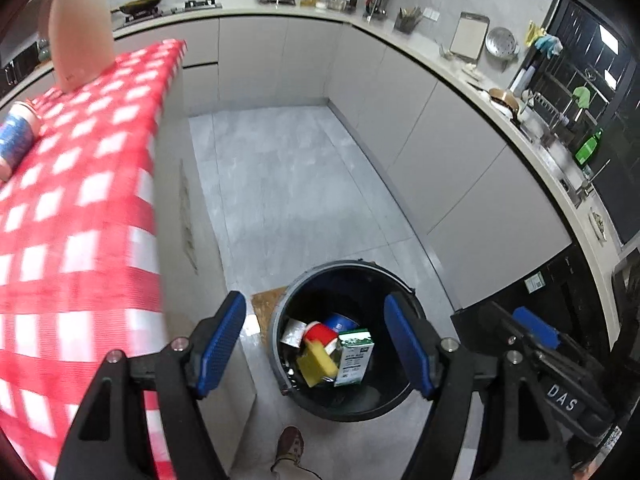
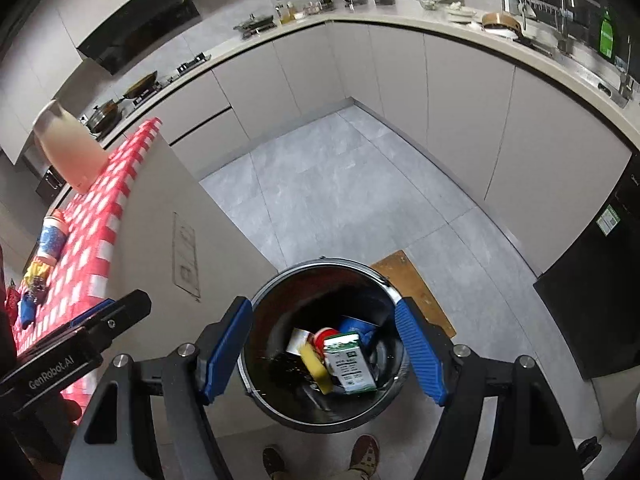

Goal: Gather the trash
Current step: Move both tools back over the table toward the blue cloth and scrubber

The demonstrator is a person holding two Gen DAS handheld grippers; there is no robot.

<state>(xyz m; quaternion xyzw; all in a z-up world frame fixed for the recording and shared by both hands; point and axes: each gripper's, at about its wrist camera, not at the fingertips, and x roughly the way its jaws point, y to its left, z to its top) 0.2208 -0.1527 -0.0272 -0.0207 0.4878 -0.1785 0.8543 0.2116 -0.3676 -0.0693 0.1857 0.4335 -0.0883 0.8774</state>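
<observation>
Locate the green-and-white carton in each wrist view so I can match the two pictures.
Left wrist view: the green-and-white carton stands low, right of centre, inside the round black trash bin, beside the yellow sponge.
Right wrist view: the carton lies low at centre in the same bin, framed by the open jaws.
Shared landmark: the red-and-white checked tablecloth at left.

Red-and-white checked tablecloth (image 1: 80,208) covers the table left of the fingers. A tall pale jug (image 1: 80,36) stands on it, far end. Grey tiled floor (image 1: 288,184) extends ahead of the fingers. A wooden board (image 2: 416,292) lies on the floor beyond the right finger. Grey cabinets (image 2: 460,108) with a loaded countertop (image 2: 440,24) curve along the far side. Black appliance (image 2: 600,292) stands far right.
</observation>
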